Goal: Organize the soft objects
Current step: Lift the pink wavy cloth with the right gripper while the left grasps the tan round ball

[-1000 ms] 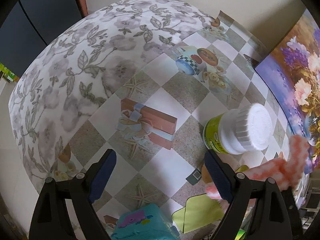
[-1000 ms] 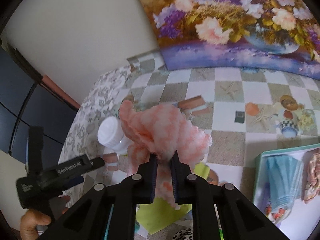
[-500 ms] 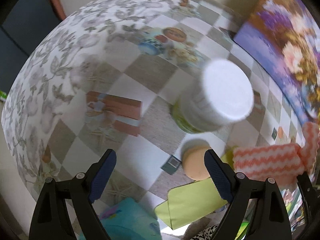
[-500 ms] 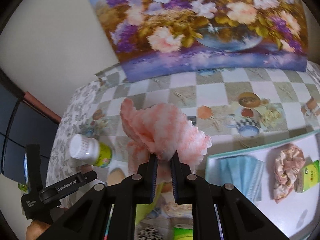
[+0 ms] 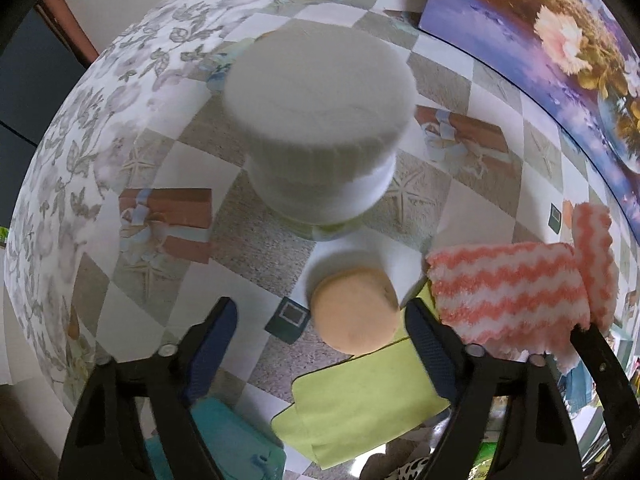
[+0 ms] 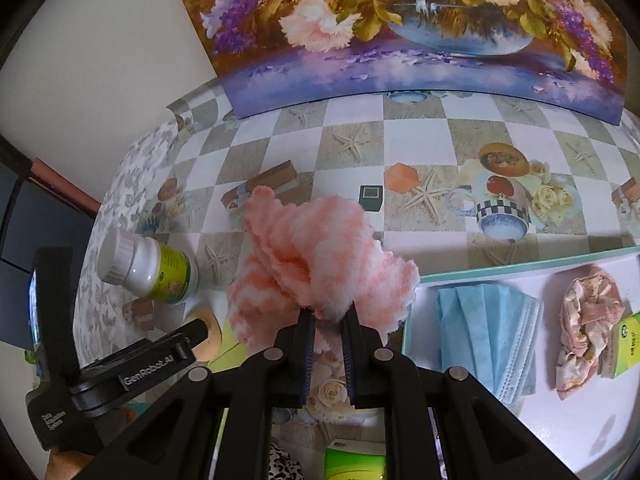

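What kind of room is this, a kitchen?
Probably a table at home, maybe a dining one. It has a checkered tablecloth with printed cups and starfish, a flower painting against the wall, and a tray holding a face mask.

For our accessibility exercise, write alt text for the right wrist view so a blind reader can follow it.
The right gripper is shut on a fluffy pink-and-white cloth held above a checkered tablecloth. To the right, a white tray holds a blue face mask and a floral scrunchie; a white-capped bottle stands left.
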Motion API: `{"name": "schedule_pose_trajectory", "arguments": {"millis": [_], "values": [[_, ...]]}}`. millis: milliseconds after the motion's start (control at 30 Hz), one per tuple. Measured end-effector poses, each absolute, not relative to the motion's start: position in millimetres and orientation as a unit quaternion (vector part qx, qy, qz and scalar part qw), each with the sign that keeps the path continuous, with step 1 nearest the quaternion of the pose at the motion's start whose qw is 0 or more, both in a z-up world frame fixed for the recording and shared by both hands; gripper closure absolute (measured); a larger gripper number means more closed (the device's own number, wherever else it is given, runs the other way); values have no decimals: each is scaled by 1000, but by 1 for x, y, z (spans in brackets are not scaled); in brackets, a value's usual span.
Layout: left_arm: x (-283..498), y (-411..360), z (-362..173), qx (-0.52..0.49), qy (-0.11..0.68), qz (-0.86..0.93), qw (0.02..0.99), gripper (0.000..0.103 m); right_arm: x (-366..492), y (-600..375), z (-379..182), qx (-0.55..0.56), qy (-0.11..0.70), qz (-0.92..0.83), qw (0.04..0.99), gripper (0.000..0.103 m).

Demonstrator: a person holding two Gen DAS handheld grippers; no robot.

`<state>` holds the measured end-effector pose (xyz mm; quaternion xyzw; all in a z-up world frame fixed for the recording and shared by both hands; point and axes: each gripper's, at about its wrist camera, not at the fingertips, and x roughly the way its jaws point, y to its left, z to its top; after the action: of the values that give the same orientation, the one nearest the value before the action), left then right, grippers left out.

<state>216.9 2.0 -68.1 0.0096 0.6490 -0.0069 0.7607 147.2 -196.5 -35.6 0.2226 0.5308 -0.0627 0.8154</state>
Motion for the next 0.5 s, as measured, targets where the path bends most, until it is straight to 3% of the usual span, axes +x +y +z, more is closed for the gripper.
{"name": "schedule_pose_trajectory", "arguments": {"millis": [200,333,500], "values": [[214,-7,-78,20,656,-14,754,31,147,-196,-35,224,531,-62,815,89],[213,-12,-79,4,657,-34,753,54,147,-197,-34,226,530,-62,815,89],[211,-16,-71,8,647,-33,762,57,146,-197,-28,228,523,-59,819,89]]}}
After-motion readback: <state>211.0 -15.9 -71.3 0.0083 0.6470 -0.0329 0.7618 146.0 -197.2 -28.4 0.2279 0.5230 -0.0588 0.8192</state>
